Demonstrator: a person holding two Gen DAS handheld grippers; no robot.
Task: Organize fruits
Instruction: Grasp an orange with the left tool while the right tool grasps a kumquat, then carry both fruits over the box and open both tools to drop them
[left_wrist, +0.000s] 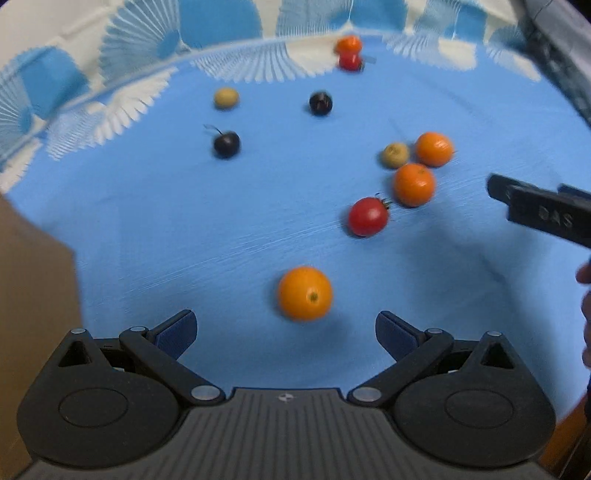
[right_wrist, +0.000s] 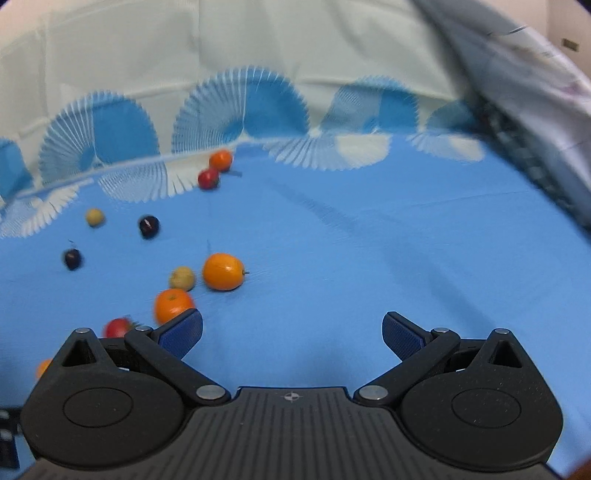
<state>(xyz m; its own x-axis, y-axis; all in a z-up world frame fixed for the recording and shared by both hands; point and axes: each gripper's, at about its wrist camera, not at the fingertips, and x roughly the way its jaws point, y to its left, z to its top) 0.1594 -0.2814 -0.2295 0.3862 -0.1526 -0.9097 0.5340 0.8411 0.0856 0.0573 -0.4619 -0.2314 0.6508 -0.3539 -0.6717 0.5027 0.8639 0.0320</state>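
Note:
Loose fruit lies on a blue cloth (left_wrist: 184, 221). In the left wrist view, my left gripper (left_wrist: 286, 332) is open and empty, just behind an orange (left_wrist: 305, 292). Beyond it lie a red tomato (left_wrist: 368, 216), two oranges (left_wrist: 413, 184) (left_wrist: 434, 148), a yellow-green fruit (left_wrist: 395, 155), two dark plums (left_wrist: 226, 144) (left_wrist: 320, 103), another yellow-green fruit (left_wrist: 226, 98), and a far orange (left_wrist: 348, 44) with a red fruit (left_wrist: 350, 61). My right gripper (right_wrist: 291, 332) is open and empty over bare cloth, with an orange (right_wrist: 171, 304) by its left finger; it also shows in the left wrist view (left_wrist: 539, 214).
A brown box or board (left_wrist: 33, 314) stands at the left edge. The cloth's white fan-patterned border (right_wrist: 240, 107) rises at the back. Grey patterned fabric (right_wrist: 517, 110) hangs at the far right. In the right wrist view, the fruit lies on the left (right_wrist: 223, 271).

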